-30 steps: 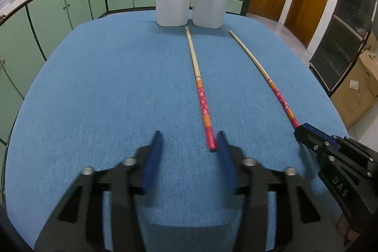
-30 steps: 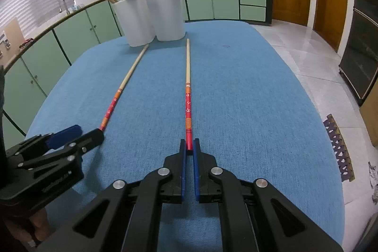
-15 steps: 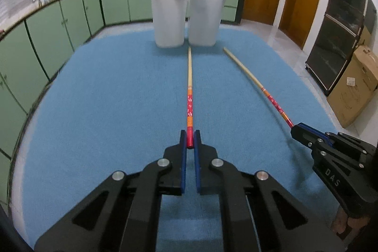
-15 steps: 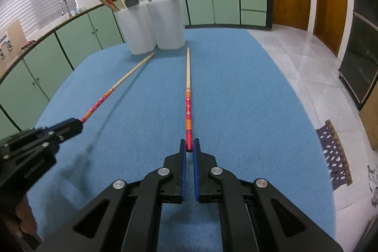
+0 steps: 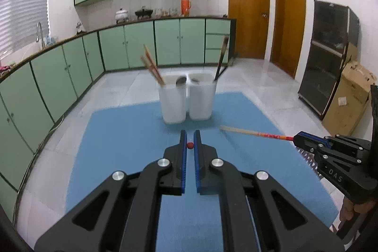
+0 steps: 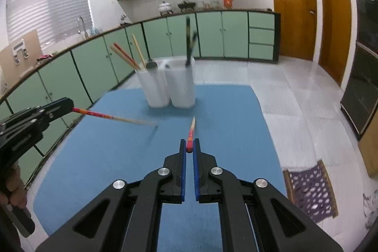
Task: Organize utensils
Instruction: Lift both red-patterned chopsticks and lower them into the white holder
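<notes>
My left gripper point(image 5: 190, 141) is shut on the red end of a long chopstick point(image 5: 189, 145), seen end-on; from the right wrist view that chopstick point(image 6: 113, 117) sticks out level from it point(image 6: 70, 106). My right gripper point(image 6: 189, 145) is shut on the red end of a second chopstick point(image 6: 191, 131); in the left wrist view it point(image 5: 294, 138) holds that stick point(image 5: 250, 132) level. Both sticks are lifted above the blue table mat point(image 5: 122, 134). Two white holders point(image 5: 172, 103) point(image 5: 202, 99) stand side by side ahead, with chopsticks and dark utensils inside.
The blue mat point(image 6: 99, 157) covers the table. Green kitchen cabinets point(image 5: 70, 67) run along the left and back. Wooden doors point(image 5: 248, 8) are at the back right. A cardboard box point(image 5: 349, 96) and a purple floor mat point(image 6: 309, 190) lie to the right of the table.
Both grippers have risen well above the table, lifting their chopsticks off the mat. One second ago my left gripper was open around its stick's end; it then shut on it.
</notes>
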The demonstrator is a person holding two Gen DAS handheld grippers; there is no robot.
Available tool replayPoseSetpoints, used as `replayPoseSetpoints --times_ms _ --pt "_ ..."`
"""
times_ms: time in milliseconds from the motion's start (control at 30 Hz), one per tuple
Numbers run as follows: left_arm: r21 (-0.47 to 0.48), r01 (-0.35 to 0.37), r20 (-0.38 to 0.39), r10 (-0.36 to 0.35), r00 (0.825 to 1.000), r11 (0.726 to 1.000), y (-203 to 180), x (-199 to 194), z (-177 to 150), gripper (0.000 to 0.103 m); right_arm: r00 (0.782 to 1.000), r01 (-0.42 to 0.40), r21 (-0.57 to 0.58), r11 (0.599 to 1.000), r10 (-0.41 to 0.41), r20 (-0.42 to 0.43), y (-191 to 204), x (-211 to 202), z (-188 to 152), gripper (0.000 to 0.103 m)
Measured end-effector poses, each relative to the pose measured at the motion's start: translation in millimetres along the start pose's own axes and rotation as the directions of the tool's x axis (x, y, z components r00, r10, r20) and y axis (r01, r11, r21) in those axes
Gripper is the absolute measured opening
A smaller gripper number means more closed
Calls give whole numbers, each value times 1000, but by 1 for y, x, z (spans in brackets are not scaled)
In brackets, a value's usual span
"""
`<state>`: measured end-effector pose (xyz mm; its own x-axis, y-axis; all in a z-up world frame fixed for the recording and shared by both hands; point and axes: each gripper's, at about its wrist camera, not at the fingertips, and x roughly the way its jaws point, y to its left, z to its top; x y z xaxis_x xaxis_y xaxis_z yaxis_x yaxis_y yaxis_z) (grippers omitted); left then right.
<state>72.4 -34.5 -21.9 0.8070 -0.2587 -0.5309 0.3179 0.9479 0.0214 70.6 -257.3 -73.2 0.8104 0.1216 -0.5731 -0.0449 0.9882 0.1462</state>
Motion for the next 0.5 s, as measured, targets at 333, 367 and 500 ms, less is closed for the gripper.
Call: replayPoseSetpoints --times_ms 333,367,500 --pt "29 74 36 -75 997 997 5 -4 53 5 985 -163 -35 986 160 -56 3 -10 65 6" --pt "31 80 38 -81 996 996 5 -4 58 5 983 -173 -38 984 170 -67 4 -10 70 6" --pt "38 87 55 -89 995 995 9 -5 69 5 983 -172 -89 981 165 -84 11 -10 91 5"
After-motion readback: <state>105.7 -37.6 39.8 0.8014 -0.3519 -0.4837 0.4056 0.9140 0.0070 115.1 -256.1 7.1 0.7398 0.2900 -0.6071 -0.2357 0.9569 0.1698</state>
